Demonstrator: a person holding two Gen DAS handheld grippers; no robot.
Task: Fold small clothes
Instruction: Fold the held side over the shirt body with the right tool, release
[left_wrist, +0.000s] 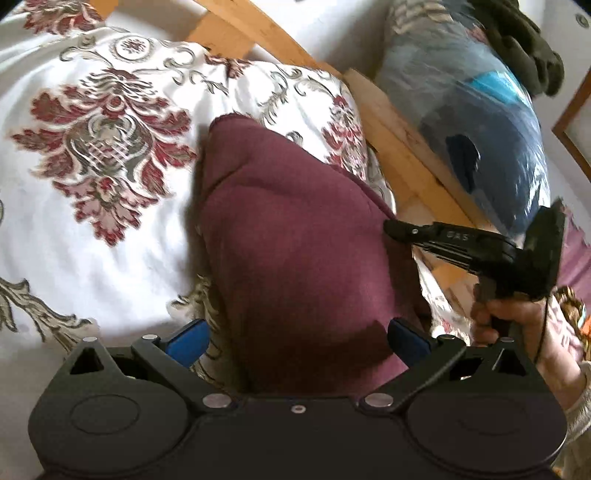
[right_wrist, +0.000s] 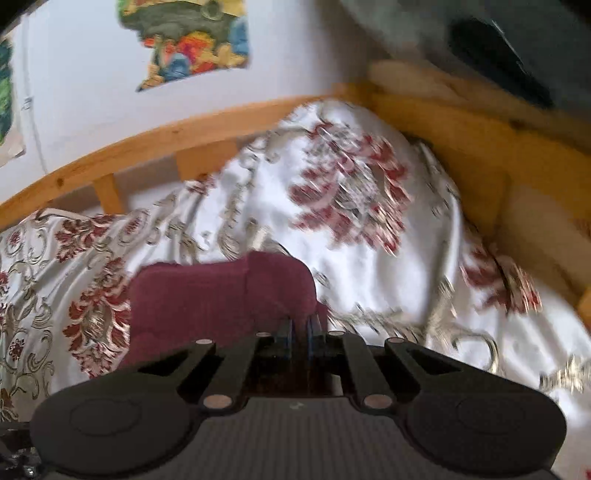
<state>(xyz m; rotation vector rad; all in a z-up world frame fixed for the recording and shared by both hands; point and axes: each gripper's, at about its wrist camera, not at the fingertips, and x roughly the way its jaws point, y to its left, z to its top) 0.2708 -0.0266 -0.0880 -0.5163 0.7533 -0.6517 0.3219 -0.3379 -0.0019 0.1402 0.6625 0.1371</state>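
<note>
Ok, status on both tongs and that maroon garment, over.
Left tongs open, straddling maroon knit garment. Right tongs pinched shut on its edge. Garment bunched on floral white bedspread. Nothing in the way.

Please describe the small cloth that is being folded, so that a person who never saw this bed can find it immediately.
Look at the bed with the white bedspread printed with red flowers. On it, between the two claws, lies the maroon garment. It is the only plain, dark red cloth there, without any pattern.

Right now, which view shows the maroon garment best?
Left wrist view: the maroon garment fills the centre, mostly unobstructed. The right wrist view shows only a blurred part, with the right hand-held gripper closed at its edge.
</note>
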